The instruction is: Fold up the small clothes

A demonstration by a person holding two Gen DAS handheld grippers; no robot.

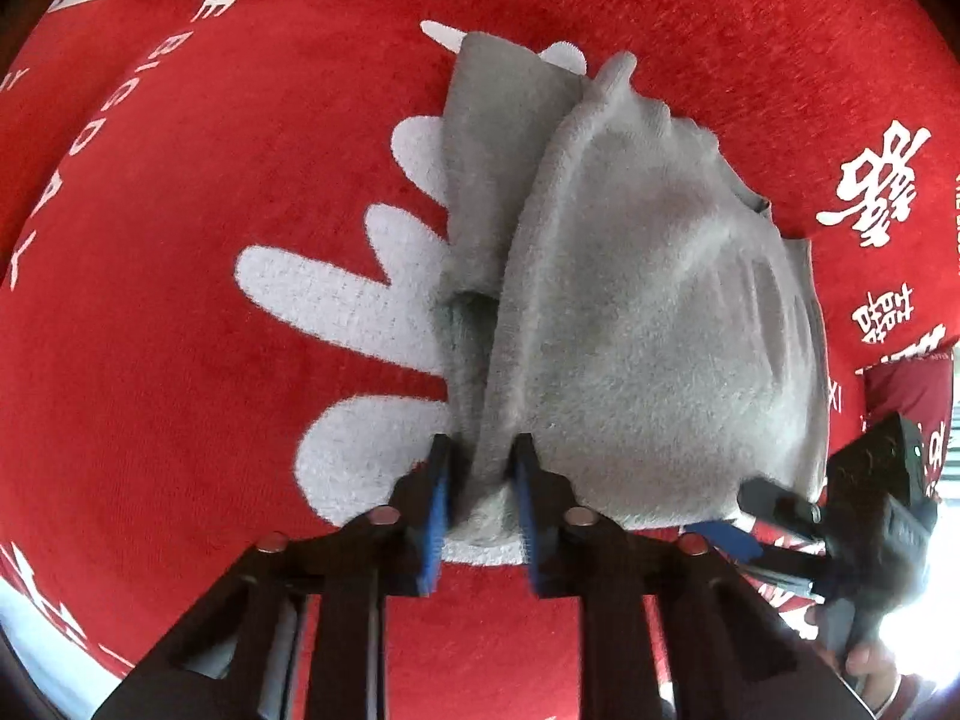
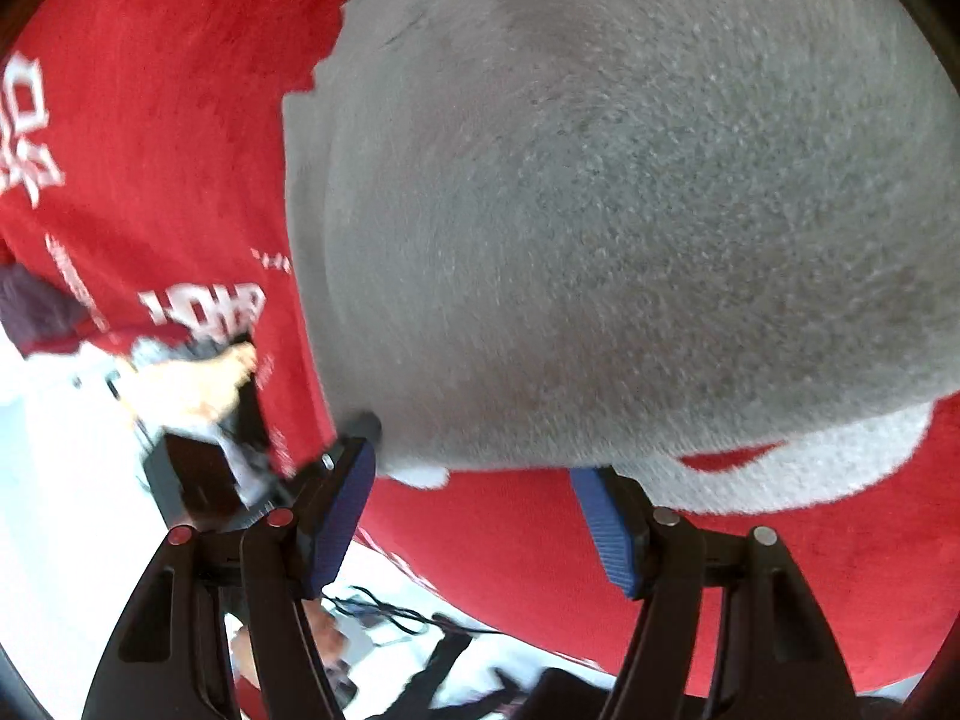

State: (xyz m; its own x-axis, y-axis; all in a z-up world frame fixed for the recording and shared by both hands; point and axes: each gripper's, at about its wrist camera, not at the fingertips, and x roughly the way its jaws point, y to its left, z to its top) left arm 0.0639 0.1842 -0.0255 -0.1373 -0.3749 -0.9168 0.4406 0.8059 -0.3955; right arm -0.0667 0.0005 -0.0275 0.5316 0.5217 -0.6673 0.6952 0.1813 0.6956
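Note:
A small grey fleece garment lies bunched on a red cloth with white print. My left gripper is shut on a gathered fold of the garment at its near edge. In the right wrist view the same garment fills the upper frame, blurred. My right gripper is open, its blue pads just below the garment's near edge, holding nothing. The right gripper also shows at the right edge of the left wrist view, at the garment's corner.
The red cloth covers the surface, with white letters and a white hand-like shape. Its edge shows at the lower left of the right wrist view, with a bright floor and cables below. The left gripper and hand show there too.

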